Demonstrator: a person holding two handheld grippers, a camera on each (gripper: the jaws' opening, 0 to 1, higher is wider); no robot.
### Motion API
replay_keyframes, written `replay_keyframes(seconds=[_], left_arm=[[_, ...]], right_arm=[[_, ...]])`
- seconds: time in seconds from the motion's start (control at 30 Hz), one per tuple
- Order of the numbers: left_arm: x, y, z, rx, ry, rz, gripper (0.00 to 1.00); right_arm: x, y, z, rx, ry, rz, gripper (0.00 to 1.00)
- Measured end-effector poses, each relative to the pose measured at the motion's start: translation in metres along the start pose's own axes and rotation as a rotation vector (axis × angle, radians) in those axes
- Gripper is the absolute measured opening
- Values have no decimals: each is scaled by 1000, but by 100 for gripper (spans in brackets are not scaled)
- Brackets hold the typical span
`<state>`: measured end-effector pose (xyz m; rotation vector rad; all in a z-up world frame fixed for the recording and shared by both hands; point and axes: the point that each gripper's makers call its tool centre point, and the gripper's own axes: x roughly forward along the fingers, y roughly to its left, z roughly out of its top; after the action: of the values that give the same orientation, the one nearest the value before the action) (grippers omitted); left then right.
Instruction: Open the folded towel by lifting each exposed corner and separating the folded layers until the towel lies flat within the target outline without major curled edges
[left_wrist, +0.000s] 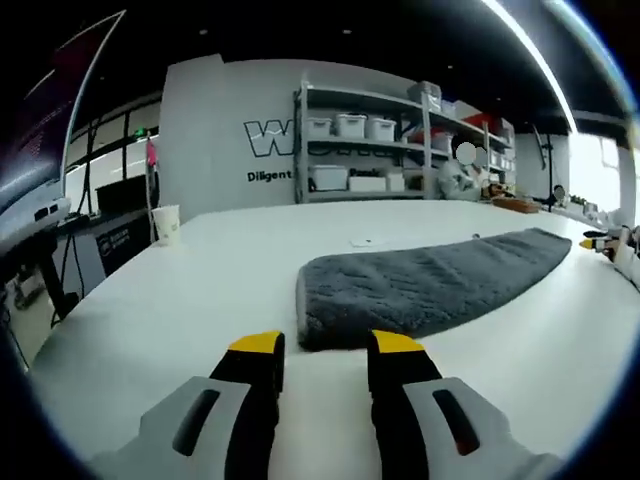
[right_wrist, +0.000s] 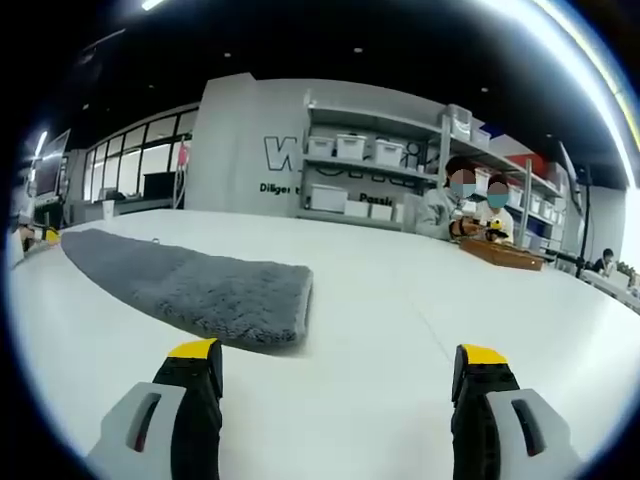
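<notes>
So far nothing of the unfolding looks done: the grey towel (left_wrist: 430, 285) lies on the white table (left_wrist: 220, 270) as a long, thick folded strip, its layers stacked and none peeled back. No target outline can be made out on the tabletop in either view, so I cannot judge how the towel sits against it.

In the left gripper view, the left gripper (left_wrist: 325, 345) has its yellow-tipped jaws parted with nothing between them, and one short end of the towel sits just ahead of the tips, apart from them. From there the strip runs forward and off to the gripper's right, so its long axis points away from this gripper on a slant.

In the right gripper view, the right gripper (right_wrist: 340, 355) has its jaws spread wide and holds nothing. The towel's (right_wrist: 190, 285) other short end lies ahead and to the left of the left jaw, near but clear of it, and the strip stretches further leftward and away.

By my reading, every step remains: picking up the exposed corners, separating the layers, spreading the cloth flat and smoothing any curl at the edges.
</notes>
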<state>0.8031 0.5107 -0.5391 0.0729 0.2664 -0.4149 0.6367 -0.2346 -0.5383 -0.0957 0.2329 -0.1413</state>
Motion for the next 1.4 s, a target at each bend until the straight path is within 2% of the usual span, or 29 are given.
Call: replay_keyframes(seconds=[0.07, 0.23, 0.4, 0.47, 0.53, 0.8, 0.93, 1.07, 1.23, 1.4], left_arm=[[-3, -8, 2, -9, -20, -26, 44], [-8, -24, 10, -7, -56, -83, 61], [-9, -30, 2, -13, -28, -116, 68], [-10, -30, -2, -39, -8, -124, 73], [-12, -32, 1, -59, -18, -132, 79], [-16, -42, 7, -51, -31, -169, 94], [-15, -46, 11, -43, -35, -192, 99], [-15, -53, 7, 45, 11, -192, 100], [-17, -64, 11, 25, 1, -234, 100], [-21, -59, 16, 34, -14, -221, 100]], right_arm=[[0, 2, 5, 5, -31, 10, 97], [2, 7, 8, -13, -52, 32, 98], [4, 17, 3, -3, -47, 76, 99], [4, 18, 2, -5, -44, 83, 99], [4, 18, 3, -13, -44, 81, 99], [3, 22, 4, -15, -55, 99, 99], [3, 24, 4, -17, -58, 107, 99], [2, 26, 5, -15, -64, 116, 99], [2, 29, 7, -22, -75, 125, 99], [1, 38, 12, -21, -92, 162, 99]])
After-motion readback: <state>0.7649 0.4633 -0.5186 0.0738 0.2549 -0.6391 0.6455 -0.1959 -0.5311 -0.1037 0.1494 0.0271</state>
